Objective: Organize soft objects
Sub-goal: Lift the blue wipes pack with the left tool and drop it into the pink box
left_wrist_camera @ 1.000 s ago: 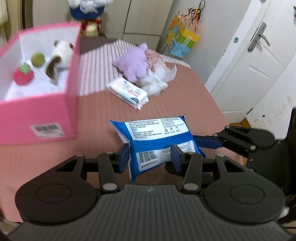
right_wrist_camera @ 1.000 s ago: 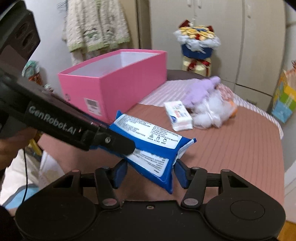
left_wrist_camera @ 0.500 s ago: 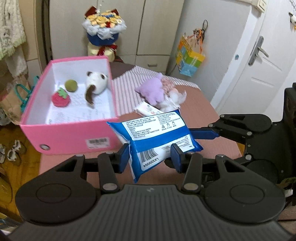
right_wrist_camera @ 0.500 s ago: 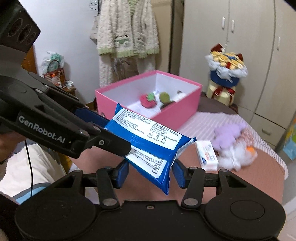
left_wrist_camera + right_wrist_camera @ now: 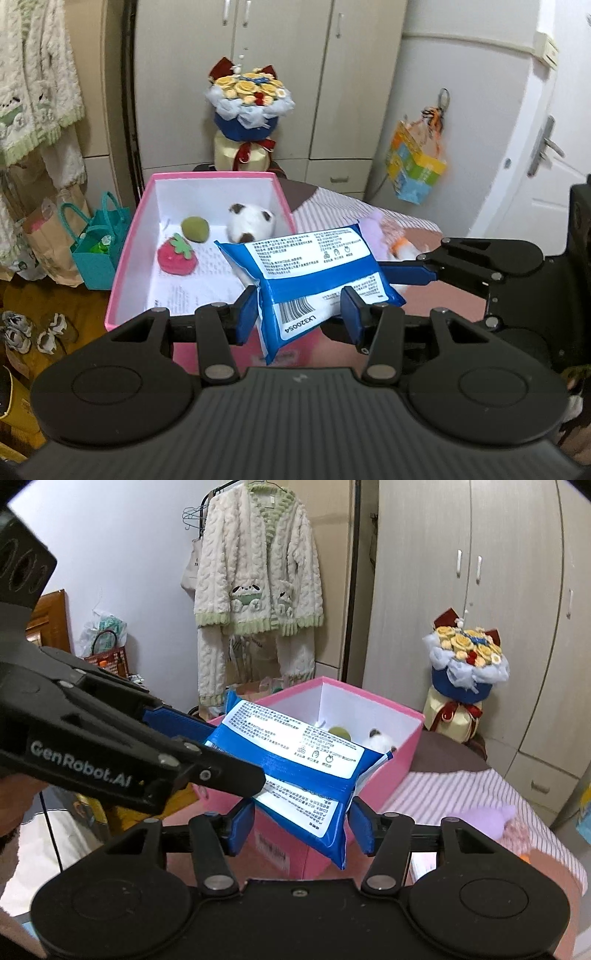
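Left tool [image 5: 298, 309] grips the blue wipes pack [image 5: 310, 266] at frame centre, above the pink box [image 5: 125, 254]. Right tool [image 5: 301, 825] is opening around it; premature release could tilt the pack outside the box.

**Image quality: even indoor light, fisheye warp, slight blur**

Both views were lit by soft, diffuse room light, moderately bright, with no hard shadows. Straight lines bowed strongly toward the edges; the right wrist view showed dark corner vignetting. The door [image 5: 546, 155] and hanging bag [image 5: 415, 168] appeared slightly smeared. The blue packet [image 5: 314, 266] was sharp, with faint sheen.
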